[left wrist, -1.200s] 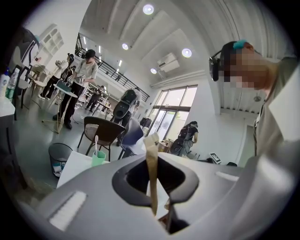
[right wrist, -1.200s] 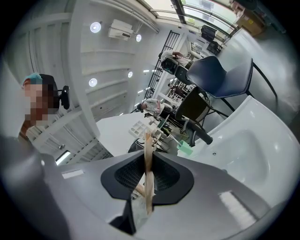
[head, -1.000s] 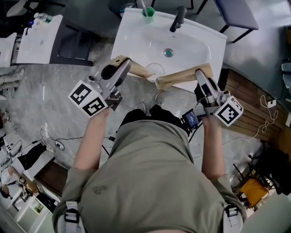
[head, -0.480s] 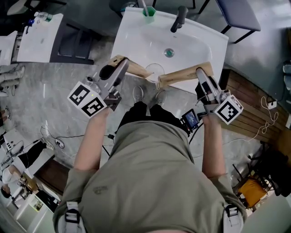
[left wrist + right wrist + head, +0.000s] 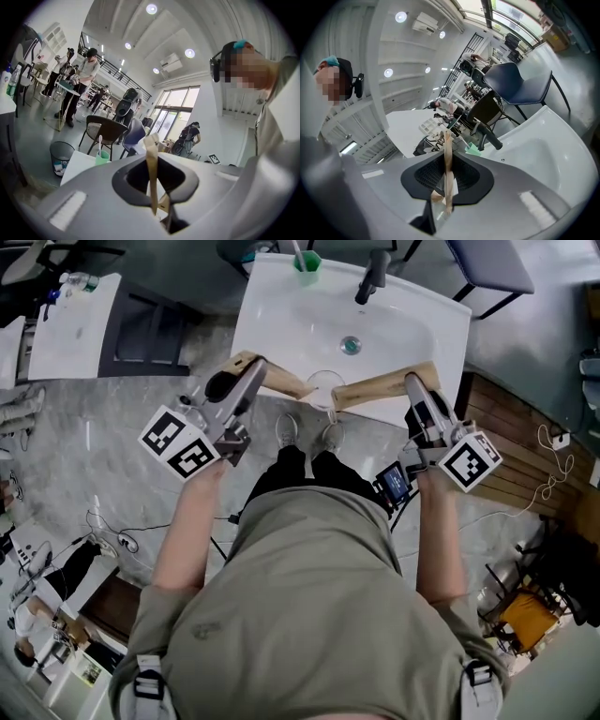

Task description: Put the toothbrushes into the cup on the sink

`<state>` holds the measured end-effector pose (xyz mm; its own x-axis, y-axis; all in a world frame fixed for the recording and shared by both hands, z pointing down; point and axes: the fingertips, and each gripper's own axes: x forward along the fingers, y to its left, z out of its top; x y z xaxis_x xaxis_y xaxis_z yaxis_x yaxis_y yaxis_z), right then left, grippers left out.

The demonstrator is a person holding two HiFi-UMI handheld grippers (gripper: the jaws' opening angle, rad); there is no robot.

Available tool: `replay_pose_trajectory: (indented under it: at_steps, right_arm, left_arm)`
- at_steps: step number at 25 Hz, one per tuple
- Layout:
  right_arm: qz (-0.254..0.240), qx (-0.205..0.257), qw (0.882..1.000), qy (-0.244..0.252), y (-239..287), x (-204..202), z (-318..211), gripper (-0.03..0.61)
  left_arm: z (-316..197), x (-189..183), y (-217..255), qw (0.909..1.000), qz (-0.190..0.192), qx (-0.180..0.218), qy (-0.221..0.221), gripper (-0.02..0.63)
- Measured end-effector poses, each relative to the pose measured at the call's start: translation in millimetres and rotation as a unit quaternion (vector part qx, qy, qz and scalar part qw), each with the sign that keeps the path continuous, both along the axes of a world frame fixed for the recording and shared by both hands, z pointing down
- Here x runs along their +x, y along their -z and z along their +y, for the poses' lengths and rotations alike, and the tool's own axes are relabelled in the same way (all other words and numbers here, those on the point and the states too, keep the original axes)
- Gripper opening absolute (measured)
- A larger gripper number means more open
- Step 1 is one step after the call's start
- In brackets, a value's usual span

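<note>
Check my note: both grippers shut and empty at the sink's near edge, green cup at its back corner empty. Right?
Wrong on the cup: the green cup holds a toothbrush, seen in the head view. The rest stands: the left gripper and right gripper are shut and empty at the near edge of the sink.

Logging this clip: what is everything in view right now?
sink: one, white, top centre of the head view
cup: one, green, sink's back rim
toothbrush: one, white, standing in the cup
faucet: one, dark, sink's back rim
chair: one, blue, behind the sink, right
left gripper: one, grey, tan jaws together, empty, at sink's front edge
right gripper: one, grey, tan jaws together, empty, at sink's front edge
</note>
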<state>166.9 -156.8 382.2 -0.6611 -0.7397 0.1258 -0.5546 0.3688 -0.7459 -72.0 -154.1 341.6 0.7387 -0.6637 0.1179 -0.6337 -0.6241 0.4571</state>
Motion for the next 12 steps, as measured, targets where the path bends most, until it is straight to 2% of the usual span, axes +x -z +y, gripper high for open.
replay_pose_trajectory:
  at_steps: [12]
  right_arm:
    - [0.075, -0.005, 0.997, -0.013, -20.8, -32.9, -7.2, 0.060]
  left_arm:
    - [-14.8, -26.2, -10.3, 0.9995, 0.011, -0.012, -0.029, 0.014]
